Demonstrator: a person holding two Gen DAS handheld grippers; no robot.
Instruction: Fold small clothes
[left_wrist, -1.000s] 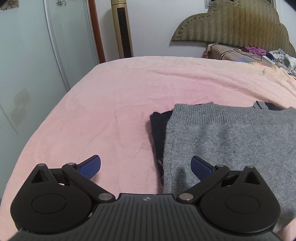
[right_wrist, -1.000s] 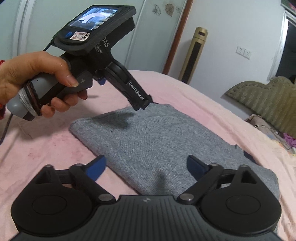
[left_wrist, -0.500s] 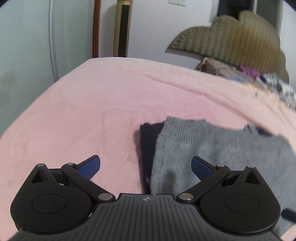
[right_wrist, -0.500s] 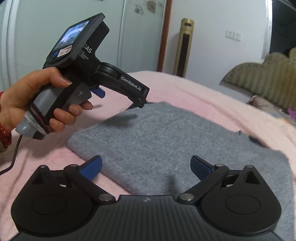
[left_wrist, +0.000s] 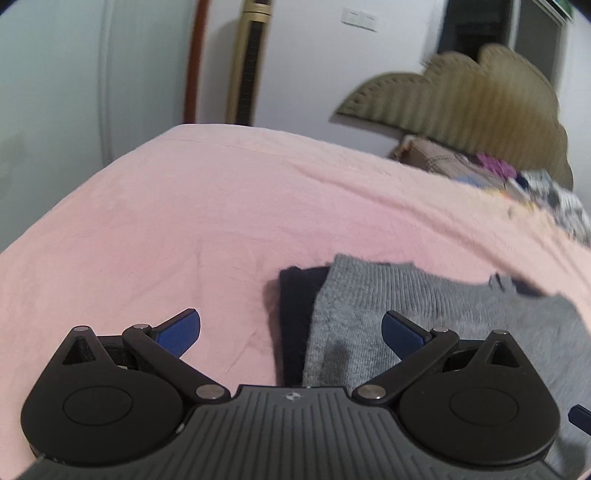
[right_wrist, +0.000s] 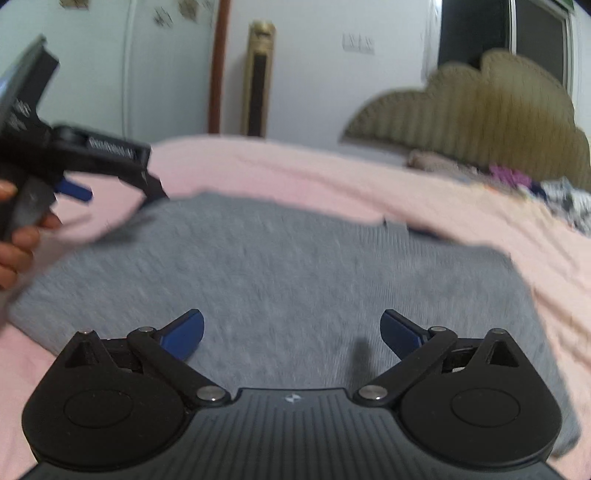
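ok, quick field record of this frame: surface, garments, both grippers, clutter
surface: pink blanket over a bed
top garment: grey knit sweater, folded flat
under garment: dark navy garment, its edge showing past the sweater's left side
left gripper: open, holding nothing, above the sweater's left edge
right gripper: open, holding nothing, above the sweater
clutter: pile of clothes by the headboard
image quality: right wrist view motion-blurred

Two grippers: left gripper (left_wrist: 291, 334), right gripper (right_wrist: 291, 334). One grey sweater (right_wrist: 295, 273). One navy garment (left_wrist: 295, 295). One bed (left_wrist: 184, 221). One headboard (left_wrist: 461, 96).
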